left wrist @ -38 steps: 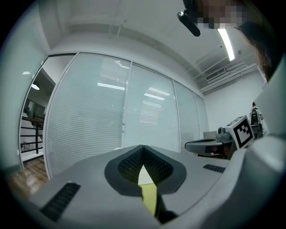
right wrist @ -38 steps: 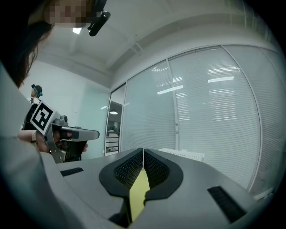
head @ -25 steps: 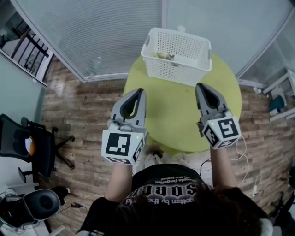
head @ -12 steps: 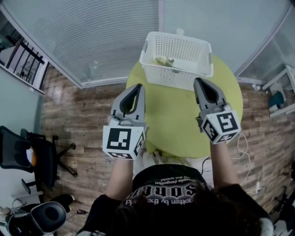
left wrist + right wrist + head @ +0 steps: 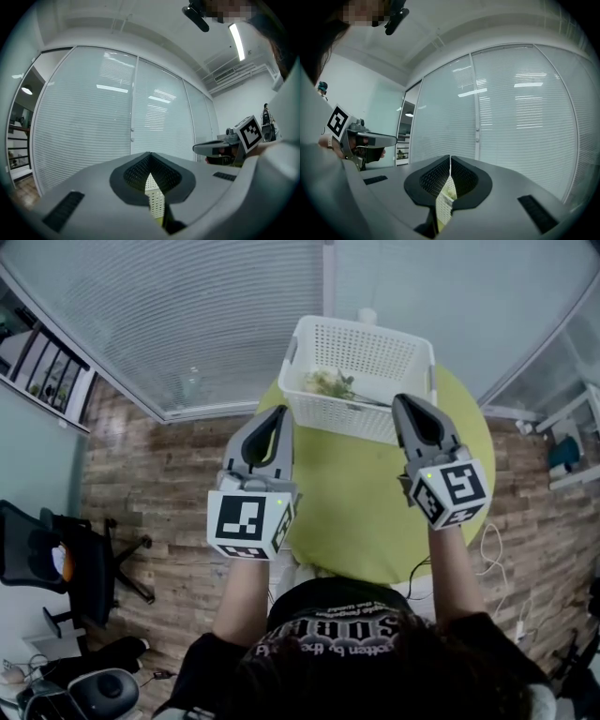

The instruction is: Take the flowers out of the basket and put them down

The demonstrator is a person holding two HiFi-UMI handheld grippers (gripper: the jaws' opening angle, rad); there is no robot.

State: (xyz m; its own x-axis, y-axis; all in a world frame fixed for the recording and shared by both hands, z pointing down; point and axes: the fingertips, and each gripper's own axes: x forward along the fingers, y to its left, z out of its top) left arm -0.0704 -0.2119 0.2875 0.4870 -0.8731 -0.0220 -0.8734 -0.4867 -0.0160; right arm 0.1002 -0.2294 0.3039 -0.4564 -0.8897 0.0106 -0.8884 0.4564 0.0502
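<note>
inside the white basket, toward its left side, the flowers lie untouched, so no part of the task looks done yet. the left gripper and right gripper hover just short of the basket's near wall, fingers clenched together and empty. reaching in, lifting the flowers and laying them on the green surface beside the basket all remain.
</note>
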